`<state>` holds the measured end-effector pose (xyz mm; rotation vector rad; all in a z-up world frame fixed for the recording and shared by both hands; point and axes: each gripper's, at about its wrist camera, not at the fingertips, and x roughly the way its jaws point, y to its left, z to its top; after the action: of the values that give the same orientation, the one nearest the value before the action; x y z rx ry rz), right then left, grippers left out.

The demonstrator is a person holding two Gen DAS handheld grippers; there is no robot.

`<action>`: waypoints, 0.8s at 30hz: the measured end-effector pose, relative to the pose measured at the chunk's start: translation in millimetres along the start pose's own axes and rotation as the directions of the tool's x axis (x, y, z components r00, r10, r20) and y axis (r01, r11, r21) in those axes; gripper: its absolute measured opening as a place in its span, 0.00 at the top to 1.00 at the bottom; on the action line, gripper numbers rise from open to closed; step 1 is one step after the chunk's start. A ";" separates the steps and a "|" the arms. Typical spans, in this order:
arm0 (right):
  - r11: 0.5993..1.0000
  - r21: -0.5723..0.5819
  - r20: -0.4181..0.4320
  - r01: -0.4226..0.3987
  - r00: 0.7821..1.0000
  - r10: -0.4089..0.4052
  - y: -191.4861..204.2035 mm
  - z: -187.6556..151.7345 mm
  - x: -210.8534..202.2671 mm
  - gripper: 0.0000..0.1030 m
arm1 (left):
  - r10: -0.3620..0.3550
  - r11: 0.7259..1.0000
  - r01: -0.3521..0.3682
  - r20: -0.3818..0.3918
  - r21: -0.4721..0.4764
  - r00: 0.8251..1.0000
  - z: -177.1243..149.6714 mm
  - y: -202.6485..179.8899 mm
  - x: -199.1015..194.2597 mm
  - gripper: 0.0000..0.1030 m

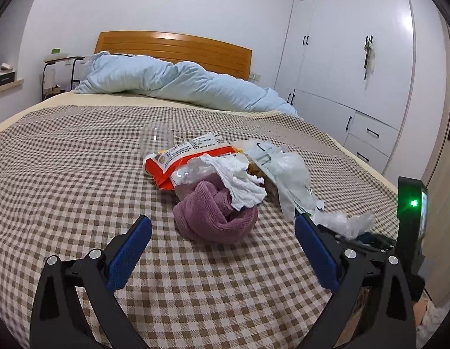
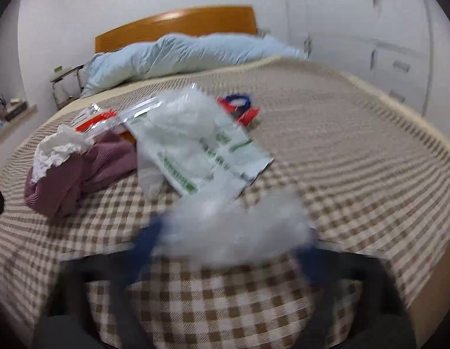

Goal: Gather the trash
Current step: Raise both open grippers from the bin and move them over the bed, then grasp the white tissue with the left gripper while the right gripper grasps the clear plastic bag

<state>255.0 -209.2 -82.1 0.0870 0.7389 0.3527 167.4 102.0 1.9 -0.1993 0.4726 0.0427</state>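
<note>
Landmark: purple towel [image 1: 216, 212], bunched on the checked bedspread [image 1: 65, 174].

- Crumpled white tissue [image 1: 239, 180]: draped over the towel's far upper edge, touching it.
- Orange-and-white snack wrapper [image 1: 184, 157]: just behind the towel, partly under the tissue.
- Clear plastic bottle [image 1: 156, 138]: behind the wrapper, lying on its side, farther from the towel.
- White bag with green print [image 2: 201, 148]: just beside the towel on its right, flat on the bedspread, one end trailing toward the grippers.
- Clear crumpled plastic film [image 2: 239, 218]: nearer than the towel and to its right; sits between the blue fingers of the right gripper [image 2: 230, 247] (view heavily blurred, so whether the pads press on it cannot be told).
- Red-and-blue item [image 2: 239, 107]: beyond the printed bag, well apart from the towel; too blurred to identify.
- Left gripper [image 1: 223, 226]: jaws spread wide, nothing between the pads; towel lies directly ahead, just beyond the fingertips.
- Light blue duvet [image 1: 172, 81]: heaped far behind the towel, against the wooden headboard [image 1: 172, 45].
- White wardrobe [image 1: 341, 43]: far right of the towel, off the bed.
</note>
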 end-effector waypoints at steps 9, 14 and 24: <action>1.000 0.026 0.188 0.014 0.982 -0.019 -10.9 -0.1 -56.8 0.71 | 0.010 1.000 -0.010 -0.008 -0.001 1.000 -1.7 2.6 -0.7 0.07; 0.998 0.027 0.235 0.058 0.970 -0.063 -16.0 -3.0 -66.6 0.71 | 0.005 1.000 -0.004 -0.026 0.010 1.000 -2.7 -1.8 3.0 0.07; 0.998 0.027 0.220 0.054 0.974 -0.058 -25.7 -3.0 -68.2 0.71 | 0.024 1.000 -0.024 0.007 0.018 1.000 22.9 -19.2 9.1 0.07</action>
<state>213.7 -256.9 -45.6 0.1224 0.5233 0.2763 187.4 87.7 21.1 -0.1757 0.4682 0.0628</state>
